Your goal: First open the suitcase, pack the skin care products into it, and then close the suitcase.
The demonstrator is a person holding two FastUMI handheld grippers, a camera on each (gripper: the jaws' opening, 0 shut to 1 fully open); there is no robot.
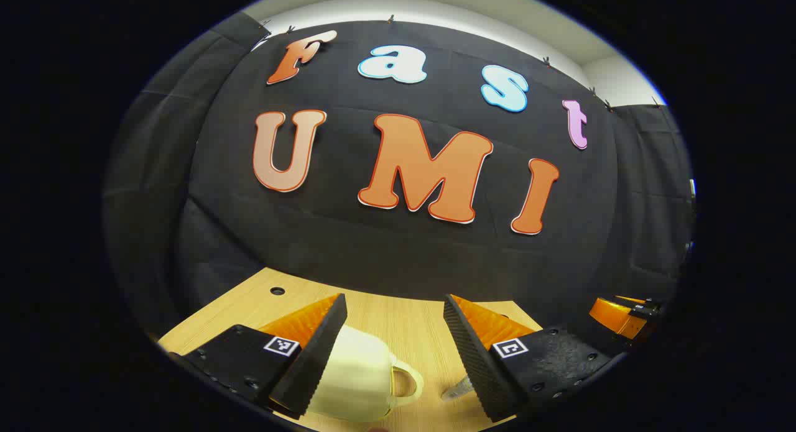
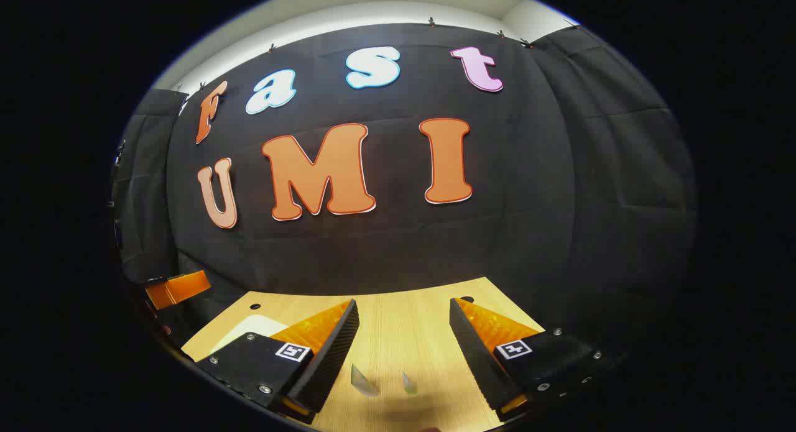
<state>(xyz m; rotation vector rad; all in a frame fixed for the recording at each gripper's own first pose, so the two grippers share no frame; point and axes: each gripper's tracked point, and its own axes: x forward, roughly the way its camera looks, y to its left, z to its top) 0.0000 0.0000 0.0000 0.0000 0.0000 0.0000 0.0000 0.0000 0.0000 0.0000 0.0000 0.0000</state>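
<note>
Suitcase (image 1: 357,376) being approached, lid closed | left gripper (image 1: 395,332) and right gripper (image 2: 404,335) being held spread, empty | handle (image 1: 407,382) risks being missed.

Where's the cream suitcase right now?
In the left gripper view, the cream suitcase with its small handle lies on the wooden table, low between the open left gripper fingers, nearer the left one.

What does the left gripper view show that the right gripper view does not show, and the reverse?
Left gripper view: a cream case with a loop handle, lying between the fingers of the open left gripper. Right gripper view: two small clear pieces side by side on the table, ahead of the open right gripper. Both: the wooden table and the black cloth wall.
</note>
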